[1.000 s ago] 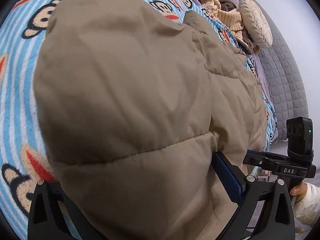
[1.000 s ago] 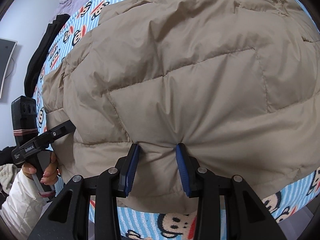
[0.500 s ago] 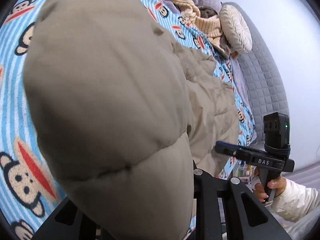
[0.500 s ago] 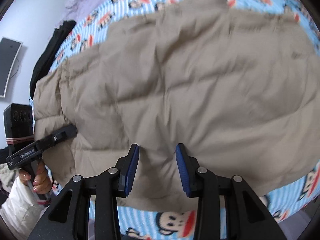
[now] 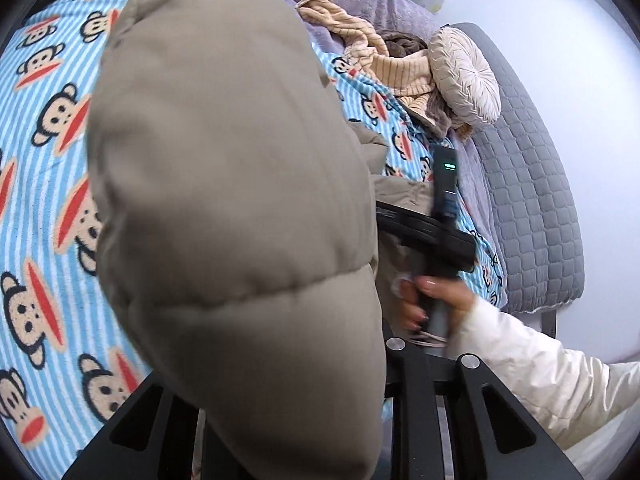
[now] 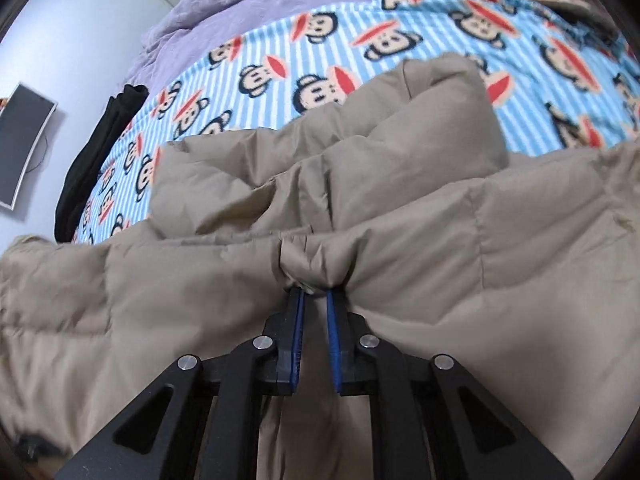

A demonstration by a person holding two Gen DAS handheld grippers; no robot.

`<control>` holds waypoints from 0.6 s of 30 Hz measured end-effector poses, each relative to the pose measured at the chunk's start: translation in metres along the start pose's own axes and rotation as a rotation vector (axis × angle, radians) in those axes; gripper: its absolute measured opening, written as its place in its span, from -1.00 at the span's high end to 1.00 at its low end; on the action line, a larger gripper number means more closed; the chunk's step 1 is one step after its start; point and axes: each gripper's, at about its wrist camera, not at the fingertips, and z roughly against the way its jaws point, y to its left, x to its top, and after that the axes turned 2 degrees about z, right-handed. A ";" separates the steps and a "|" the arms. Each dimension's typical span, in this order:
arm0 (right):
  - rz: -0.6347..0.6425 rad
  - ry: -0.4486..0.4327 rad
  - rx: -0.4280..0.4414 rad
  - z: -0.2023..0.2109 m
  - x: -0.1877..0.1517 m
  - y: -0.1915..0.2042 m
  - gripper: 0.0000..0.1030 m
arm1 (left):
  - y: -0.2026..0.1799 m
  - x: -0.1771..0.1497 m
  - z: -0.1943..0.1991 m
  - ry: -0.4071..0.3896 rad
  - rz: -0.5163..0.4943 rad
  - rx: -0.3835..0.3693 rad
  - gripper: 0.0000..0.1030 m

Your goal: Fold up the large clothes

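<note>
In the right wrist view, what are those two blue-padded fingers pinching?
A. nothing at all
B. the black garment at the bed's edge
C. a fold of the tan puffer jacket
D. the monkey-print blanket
C: the right hand-held gripper has its blue pads closed on a bunched fold of the tan puffer jacket, which lies on the monkey-print blanket.

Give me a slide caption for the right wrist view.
Right gripper pinching the tan puffer jacket over the monkey-print blanket.
</note>
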 end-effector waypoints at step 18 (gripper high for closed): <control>-0.134 0.133 0.168 0.054 -0.147 -0.009 0.89 | -0.079 0.013 -0.027 0.038 -0.013 0.088 0.45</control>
